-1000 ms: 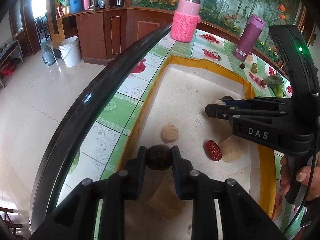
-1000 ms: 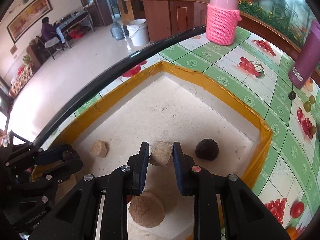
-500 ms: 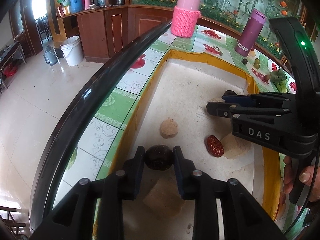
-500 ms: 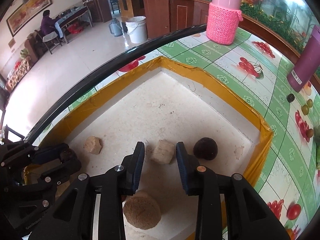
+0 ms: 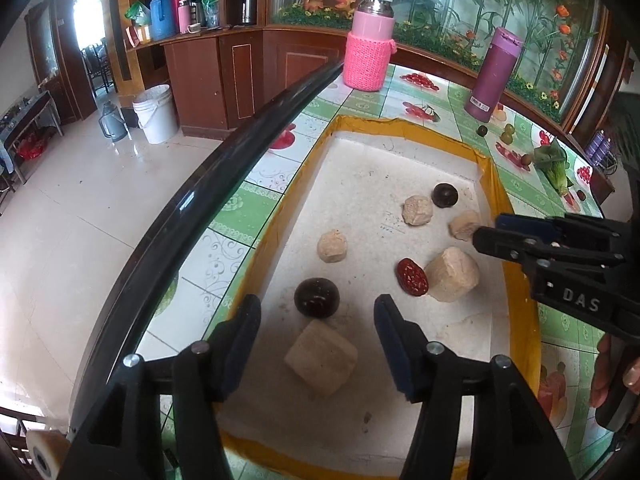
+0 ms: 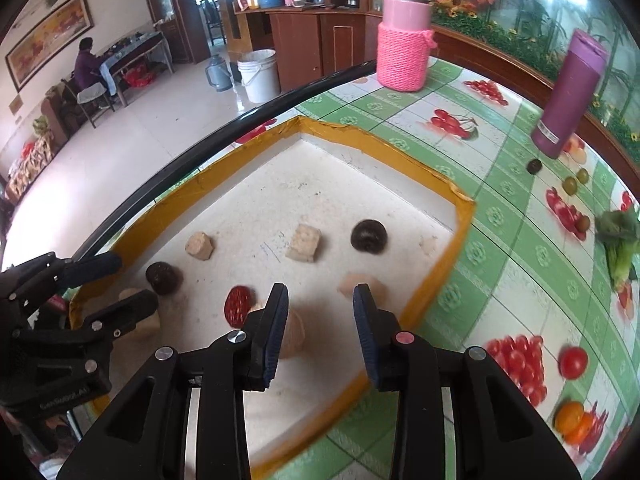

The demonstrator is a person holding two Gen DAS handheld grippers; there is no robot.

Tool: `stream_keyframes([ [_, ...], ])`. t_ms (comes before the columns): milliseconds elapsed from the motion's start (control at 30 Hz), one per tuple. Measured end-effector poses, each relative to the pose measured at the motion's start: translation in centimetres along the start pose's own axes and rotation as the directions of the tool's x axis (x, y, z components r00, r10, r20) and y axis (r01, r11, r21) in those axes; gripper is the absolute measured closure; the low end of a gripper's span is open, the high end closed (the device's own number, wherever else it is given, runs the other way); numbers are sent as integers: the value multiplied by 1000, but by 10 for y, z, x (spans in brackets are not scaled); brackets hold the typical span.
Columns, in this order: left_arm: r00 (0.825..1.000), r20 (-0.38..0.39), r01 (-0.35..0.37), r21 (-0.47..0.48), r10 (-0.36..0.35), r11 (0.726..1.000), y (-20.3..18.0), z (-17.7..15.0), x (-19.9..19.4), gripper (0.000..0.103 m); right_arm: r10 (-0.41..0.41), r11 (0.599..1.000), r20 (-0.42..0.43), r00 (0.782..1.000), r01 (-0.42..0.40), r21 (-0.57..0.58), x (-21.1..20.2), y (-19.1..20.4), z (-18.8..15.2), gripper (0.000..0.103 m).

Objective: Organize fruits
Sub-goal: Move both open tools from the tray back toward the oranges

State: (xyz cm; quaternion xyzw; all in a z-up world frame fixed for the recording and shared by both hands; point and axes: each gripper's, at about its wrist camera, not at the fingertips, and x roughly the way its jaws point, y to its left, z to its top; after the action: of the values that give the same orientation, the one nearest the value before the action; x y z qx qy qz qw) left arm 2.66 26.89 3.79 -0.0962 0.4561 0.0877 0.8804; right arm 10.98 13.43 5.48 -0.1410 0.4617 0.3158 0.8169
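Beige lumps, five; dark round fruits, two; red fruit, one.
Left gripper (image 5: 316, 340) and right gripper (image 6: 320, 320) both gape wide, holding nothing.

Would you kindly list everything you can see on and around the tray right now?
tray: one, white floor, yellow rim, on table
dark round fruits: two, inside tray
red fruit: one, beside large beige piece
beige pieces: five, scattered in tray
pink jar: one, behind tray
purple bottle: one, behind tray
small fruits: several, green and dark, on tablecloth
leafy vegetable: one, green
left gripper: open, empty
right gripper: open, empty
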Motion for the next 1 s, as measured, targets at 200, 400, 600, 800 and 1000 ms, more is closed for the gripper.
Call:
stream_keyframes([
  [200, 1000, 27, 6, 10, -7, 1000, -13, -4, -16, 35, 4, 998, 32, 999, -6, 55, -31, -15, -25, 58],
  [400, 999, 46, 27, 47, -29, 999, -40, -8, -28, 30, -9, 995, 64, 998, 3, 98, -57, -31, -56, 52],
  [600, 996, 48, 74, 107, -80, 992, -80, -12, -37, 27, -51, 984, 67, 996, 39, 173, -80, -58, -99, 52],
  [800, 992, 26, 115, 201, -122, 973, -133, -18, -39, 23, -116, 951, 59, 991, 94, 295, -97, -107, -140, 51],
  [1000, 990, -19, 142, 292, -143, 946, -182, -23, -32, 21, -192, 894, 49, 980, 154, 422, -106, -179, -162, 47],
])
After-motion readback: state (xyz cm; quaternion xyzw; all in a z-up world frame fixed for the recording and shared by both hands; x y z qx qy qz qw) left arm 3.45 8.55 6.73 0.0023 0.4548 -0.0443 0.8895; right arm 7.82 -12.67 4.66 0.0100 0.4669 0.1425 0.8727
